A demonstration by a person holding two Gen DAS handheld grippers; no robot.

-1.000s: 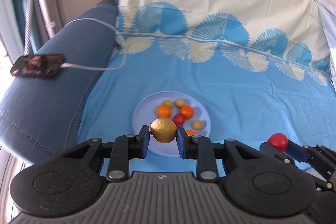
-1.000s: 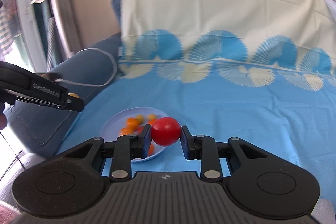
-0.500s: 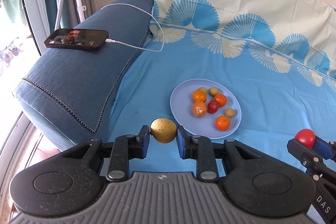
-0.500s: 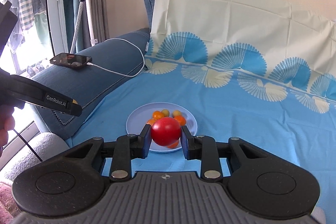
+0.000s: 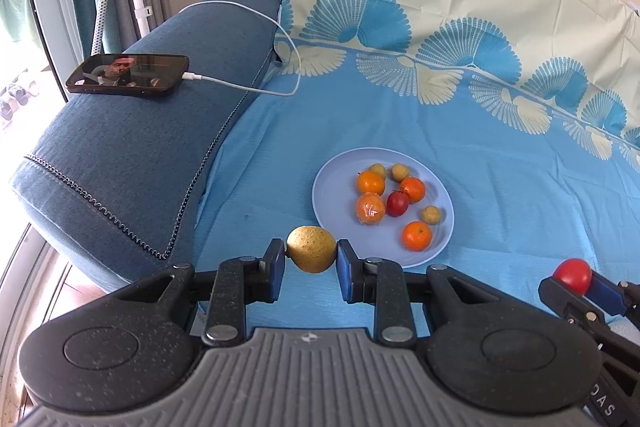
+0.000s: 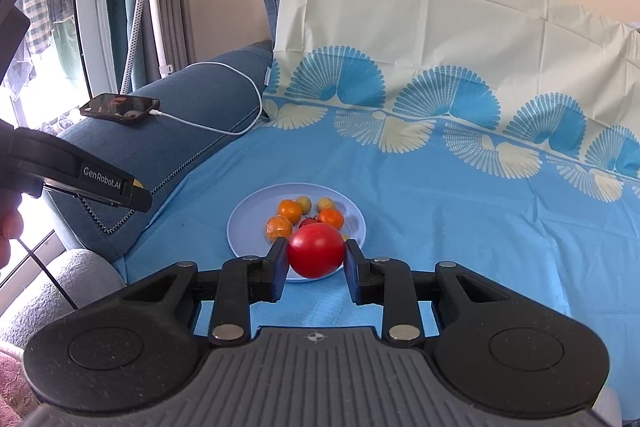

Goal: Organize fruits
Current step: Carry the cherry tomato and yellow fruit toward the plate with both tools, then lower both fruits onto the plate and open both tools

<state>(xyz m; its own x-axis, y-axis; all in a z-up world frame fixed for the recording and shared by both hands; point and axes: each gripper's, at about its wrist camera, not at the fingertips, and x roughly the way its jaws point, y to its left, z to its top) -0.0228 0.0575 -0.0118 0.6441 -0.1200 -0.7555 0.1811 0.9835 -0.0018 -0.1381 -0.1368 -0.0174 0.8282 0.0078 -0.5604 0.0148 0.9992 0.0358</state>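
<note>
A speckled yellow-brown pear (image 5: 311,248) sits pinched between the pads of the left tongs (image 5: 311,263), off the plate's near-left rim. A glossy red tomato (image 6: 316,250) is clamped in the right tongs (image 6: 316,267), over the plate's near edge. The pale blue plate (image 5: 330,187) lies flat on the blue sofa cover and carries four oranges (image 5: 417,235), one of them in clear wrap (image 5: 370,208), a small dark red fruit (image 5: 397,203) in the middle, and three small yellowish fruits (image 5: 431,214) toward the far and right rim.
</note>
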